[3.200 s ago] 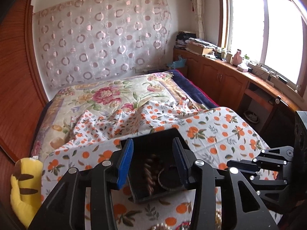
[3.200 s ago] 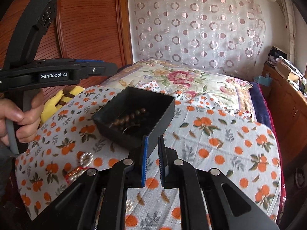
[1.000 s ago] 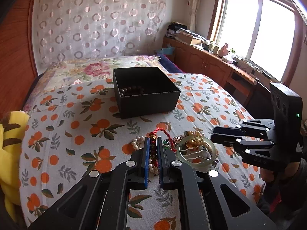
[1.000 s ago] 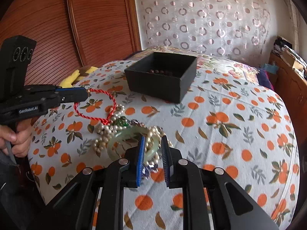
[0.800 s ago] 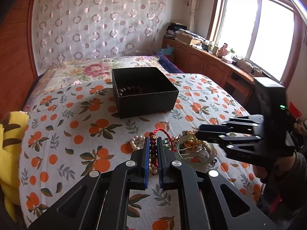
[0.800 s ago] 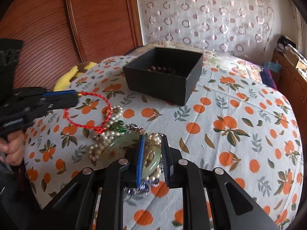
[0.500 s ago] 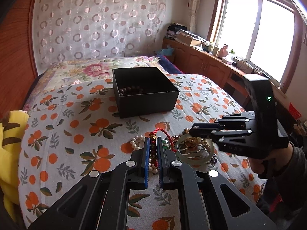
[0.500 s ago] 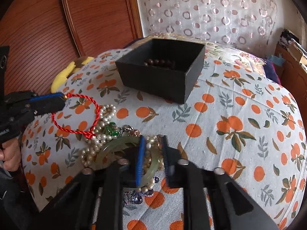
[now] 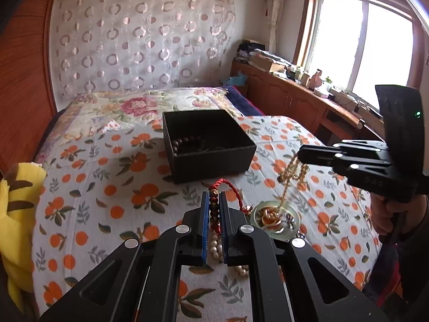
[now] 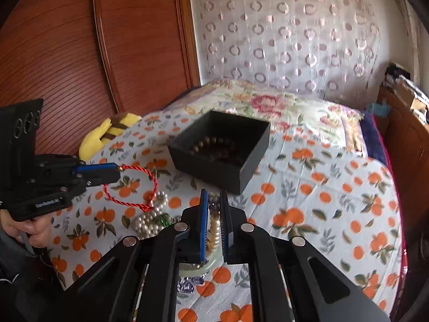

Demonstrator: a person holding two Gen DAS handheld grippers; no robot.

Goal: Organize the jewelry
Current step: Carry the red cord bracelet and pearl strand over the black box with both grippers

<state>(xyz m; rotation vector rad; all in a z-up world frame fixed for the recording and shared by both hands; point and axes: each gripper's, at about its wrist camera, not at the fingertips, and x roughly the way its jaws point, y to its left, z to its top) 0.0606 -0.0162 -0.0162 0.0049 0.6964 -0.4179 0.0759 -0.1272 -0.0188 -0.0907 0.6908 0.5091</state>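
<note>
While the left gripper [image 9: 214, 209] is clamping the red cord [image 10: 131, 186], the right gripper [image 10: 213, 222] is pinching a bead strand [image 9: 291, 173] above the bangle [image 9: 276, 221], near the box [image 9: 206, 145].

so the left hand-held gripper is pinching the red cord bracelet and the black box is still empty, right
Not quite: the black box already holds a dark bead bracelet, as the right wrist view shows. The left hand-held gripper does pinch the red cord bracelet.

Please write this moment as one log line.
left gripper: shut on red bracelet | right gripper: shut on gold necklace | black box: open
</note>
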